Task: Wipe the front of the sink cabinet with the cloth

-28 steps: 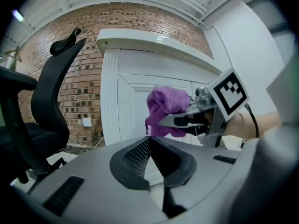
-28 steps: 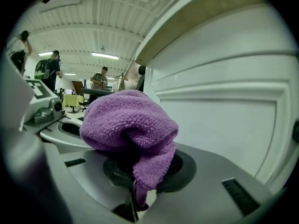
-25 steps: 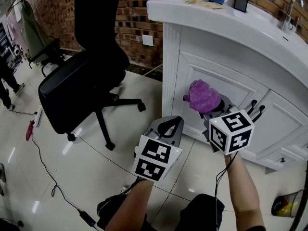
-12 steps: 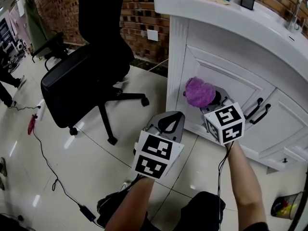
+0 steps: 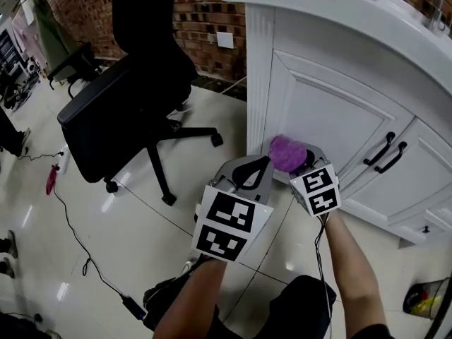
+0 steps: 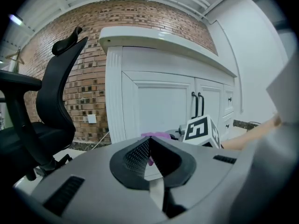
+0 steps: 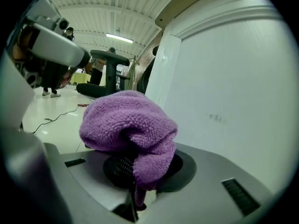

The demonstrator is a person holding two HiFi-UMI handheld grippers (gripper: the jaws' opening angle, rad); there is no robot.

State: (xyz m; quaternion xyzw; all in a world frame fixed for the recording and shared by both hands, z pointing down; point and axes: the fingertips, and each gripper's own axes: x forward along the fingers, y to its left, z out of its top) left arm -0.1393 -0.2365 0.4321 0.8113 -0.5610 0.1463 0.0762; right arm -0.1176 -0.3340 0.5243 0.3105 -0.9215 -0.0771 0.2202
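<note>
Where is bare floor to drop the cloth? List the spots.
Bare tile lies between the chair base and the cabinet corner, and between the person's right arm and the bin. Left is crowded: a cable snakes there.

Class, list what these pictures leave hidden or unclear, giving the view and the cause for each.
1. Whether the cloth touches the cabinet door: head view, the cloth covers that spot.
2. The right gripper: right gripper view, the cloth wraps the tips of its jaws.
3. Things on the countertop: head view, cut off by the top edge.
4. Bin contents: head view corner, too small.
</note>
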